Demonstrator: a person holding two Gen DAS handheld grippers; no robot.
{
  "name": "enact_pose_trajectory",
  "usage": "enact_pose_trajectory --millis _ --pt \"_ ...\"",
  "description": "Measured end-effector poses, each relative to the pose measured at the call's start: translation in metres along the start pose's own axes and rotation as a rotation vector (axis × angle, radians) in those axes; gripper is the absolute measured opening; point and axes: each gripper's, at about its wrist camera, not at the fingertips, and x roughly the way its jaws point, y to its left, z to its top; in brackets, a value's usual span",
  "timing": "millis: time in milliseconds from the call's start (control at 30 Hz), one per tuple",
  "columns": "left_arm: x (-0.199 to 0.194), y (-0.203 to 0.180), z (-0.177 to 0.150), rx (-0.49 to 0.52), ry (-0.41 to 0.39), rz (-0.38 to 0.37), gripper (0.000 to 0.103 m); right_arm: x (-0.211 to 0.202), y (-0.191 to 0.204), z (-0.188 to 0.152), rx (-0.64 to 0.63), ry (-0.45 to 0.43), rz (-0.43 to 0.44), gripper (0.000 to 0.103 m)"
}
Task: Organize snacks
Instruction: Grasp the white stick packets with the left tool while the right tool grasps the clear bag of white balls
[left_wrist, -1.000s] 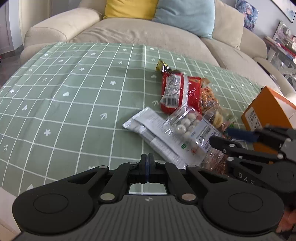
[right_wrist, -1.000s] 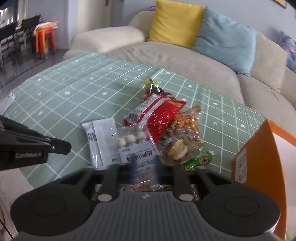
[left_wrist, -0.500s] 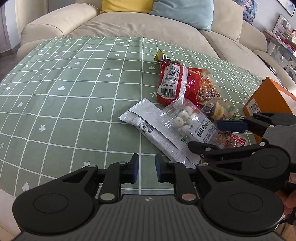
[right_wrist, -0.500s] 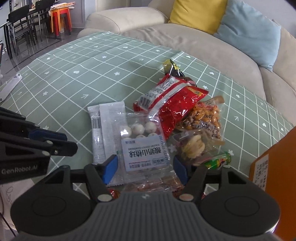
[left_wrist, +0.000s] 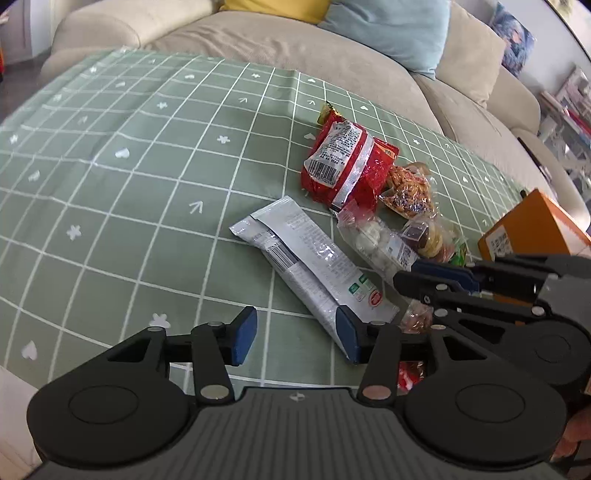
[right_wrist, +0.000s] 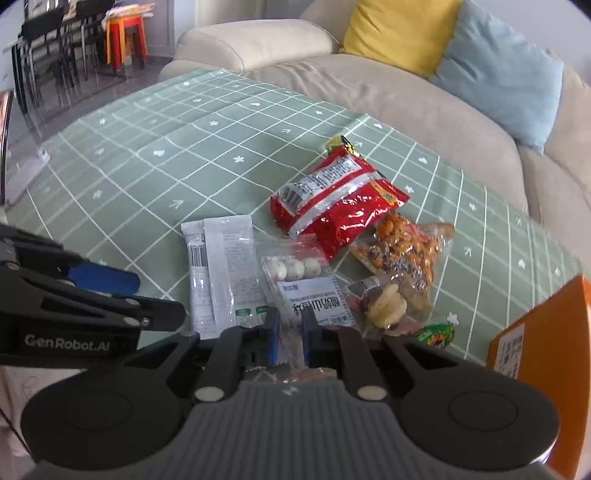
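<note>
Clear bag of white candy balls (right_wrist: 308, 286) lies mid-pile on the desk (right_wrist: 155, 173), label end toward the camera, part-overlapping the grey-white sachet pair (right_wrist: 221, 273). Right gripper (right_wrist: 288, 326) has just been closing; jaws now narrow, nipping the near edge of that clear bag between the blue pads. Prob chosen bc it sits on top of the heap w/ a free flat seam, easiest to peel off w/o dragging neighbours

Behind it: red crinkle pack (right_wrist: 336, 199), barcode side up, leaning onto the orange-brown snack pouch (right_wrist: 406, 243). Small clear pack of round biscuits (right_wrist: 384, 302) just right of the candy bag, touching it. Green wrapped sweet (right_wrist: 436, 334) at the pile's near right edge. More red wrappers under the right gripper's body, mostly hidden

Left gripper (left_wrist: 295, 334) has just been opening; jaws stand wide, nothing pressed between them. Its right pad sits at the near end of the grey-white sachets (left_wrist: 310, 258), left pad over bare cloth. Reads as lining up to straddle the sachets next, or to pin them so they stay put when the bag lifts; can't tell which

Orange box (right_wrist: 543, 332) open at far right, near the pile: likely the drop spot, within short reach of the right gripper. Nothing visibly in it from here

Risk: thin film may slip from an edge pinch; sachet under the bag could ride along

Sofa w/ yellow + blue cushions behind, not involved
</note>
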Motion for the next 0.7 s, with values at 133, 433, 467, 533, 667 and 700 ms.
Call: enact_pose_trajectory --millis 133,433,467,533,667,700 --pt "0.005 0.001 0.003 -0.032 0.012 0.005 0.063 -0.001 -0.004 -0.003 -0.005 -0.012 0.003 0.033" --pt "0.009 0.002 0.008 -0.041 0.014 0.031 0.062 0.020 -0.017 0.007 -0.077 0.014 0.064 0.058" --pt "0.009 0.002 0.008 -0.039 0.016 0.032 0.062 0.023 -0.019 0.009 -0.083 0.019 0.070 0.061" --pt "0.010 0.002 0.008 -0.038 0.024 0.029 0.062 0.031 -0.022 0.014 -0.080 0.042 0.095 0.063" --pt "0.011 0.001 0.010 -0.050 0.036 0.019 0.062 0.044 -0.030 0.019 -0.032 0.073 0.132 0.065" --pt "0.011 0.001 0.010 -0.055 0.037 0.017 0.062 0.045 -0.031 0.020 -0.018 0.076 0.138 0.064"
